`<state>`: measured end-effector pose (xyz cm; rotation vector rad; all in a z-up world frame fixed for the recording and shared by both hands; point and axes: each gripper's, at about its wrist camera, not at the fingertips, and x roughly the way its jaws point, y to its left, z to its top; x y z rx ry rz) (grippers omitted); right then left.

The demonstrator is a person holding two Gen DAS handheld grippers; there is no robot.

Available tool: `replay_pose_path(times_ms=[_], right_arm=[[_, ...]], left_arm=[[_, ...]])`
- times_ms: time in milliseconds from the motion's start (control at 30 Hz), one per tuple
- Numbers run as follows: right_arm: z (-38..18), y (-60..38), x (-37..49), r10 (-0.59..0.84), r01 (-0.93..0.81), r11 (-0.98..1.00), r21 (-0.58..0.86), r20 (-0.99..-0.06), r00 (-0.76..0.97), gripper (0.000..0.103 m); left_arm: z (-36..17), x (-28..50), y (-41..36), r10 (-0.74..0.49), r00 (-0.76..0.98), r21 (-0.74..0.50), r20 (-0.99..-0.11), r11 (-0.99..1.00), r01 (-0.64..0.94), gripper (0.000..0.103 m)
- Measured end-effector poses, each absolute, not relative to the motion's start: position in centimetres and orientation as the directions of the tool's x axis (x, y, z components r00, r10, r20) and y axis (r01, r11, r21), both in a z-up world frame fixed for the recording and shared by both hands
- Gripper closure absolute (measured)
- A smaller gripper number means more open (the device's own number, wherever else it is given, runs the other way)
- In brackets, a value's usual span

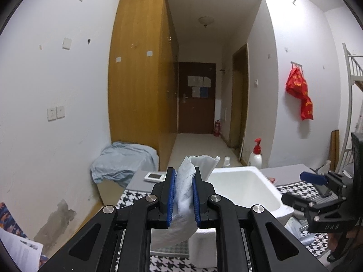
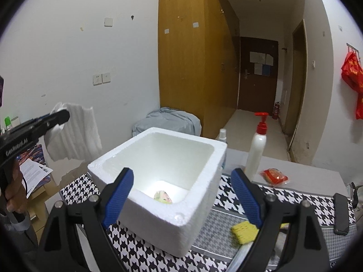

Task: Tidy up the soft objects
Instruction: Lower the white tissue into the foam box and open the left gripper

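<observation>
My left gripper (image 1: 184, 195) is shut on a white foam sheet (image 1: 185, 188), which hangs in the air left of a white styrofoam box (image 1: 245, 188). The right wrist view shows that same sheet (image 2: 74, 133) dangling from the left gripper (image 2: 57, 119), up and to the left of the box (image 2: 172, 217). My right gripper (image 2: 181, 201) stands open with nothing between its fingers, its blue pads either side of the box's near rim. A small pale soft item (image 2: 163, 197) lies on the box floor. A yellow sponge (image 2: 244, 230) lies by the right finger.
The box rests on a houndstooth cloth (image 2: 233, 195) over a table. A white pump bottle (image 2: 256, 149) with a red top, a small spray bottle (image 2: 221, 134), a red packet (image 2: 273, 176) and a black phone (image 2: 341, 215) sit nearby. A grey cloth bundle (image 1: 123, 161) lies by the wardrobe.
</observation>
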<state>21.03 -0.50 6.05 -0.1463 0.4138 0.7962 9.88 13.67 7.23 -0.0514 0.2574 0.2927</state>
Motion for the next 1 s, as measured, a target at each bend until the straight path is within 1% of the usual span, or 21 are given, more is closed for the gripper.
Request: replay_pose_path(times_ms=[467,1000], right_arm=[[5.8,-3.8,20.4,0.610,-0.662,0.749,0.017,-0.406,0.680,0.013],[5.0,-7.7,20.7,0.545,-0.587,0.809,0.033,-0.415,0.728,0.013]], left_arm=[[8.3,12.9,11.3,0.186,0.946,-0.023,-0.267,0.980,-0.199,0.088],[7.7,16.3,8.8,0.106,0.945,-0.020,-0.309,0.993,-0.118,0.088]])
